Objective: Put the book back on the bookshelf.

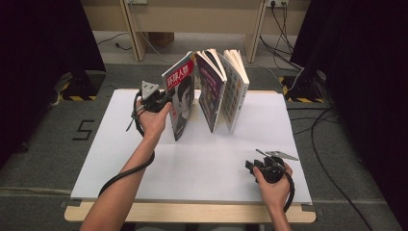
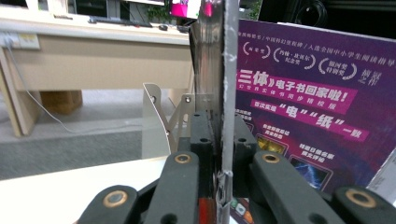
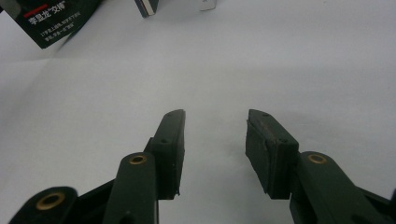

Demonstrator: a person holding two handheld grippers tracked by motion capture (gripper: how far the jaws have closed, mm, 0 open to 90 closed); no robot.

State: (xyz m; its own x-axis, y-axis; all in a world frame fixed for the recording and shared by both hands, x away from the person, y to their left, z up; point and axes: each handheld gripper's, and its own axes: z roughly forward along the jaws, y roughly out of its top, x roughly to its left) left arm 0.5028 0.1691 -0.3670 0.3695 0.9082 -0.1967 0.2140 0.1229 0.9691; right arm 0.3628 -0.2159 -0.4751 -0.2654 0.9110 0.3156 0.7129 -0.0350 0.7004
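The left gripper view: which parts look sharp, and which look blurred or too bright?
Left gripper view: the grey magazine edge clamped in the left claw is soft, the purple glossy cover reads clearly, the pale wooden desk behind is hazy. Right gripper view: the white table sheet glares evenly.

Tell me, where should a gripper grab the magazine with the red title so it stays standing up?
Grip the red-titled magazine by its thin outer edge, coming in from its left side. It stands upright, so that edge fits between the jaws, just where the left gripper pinches it.
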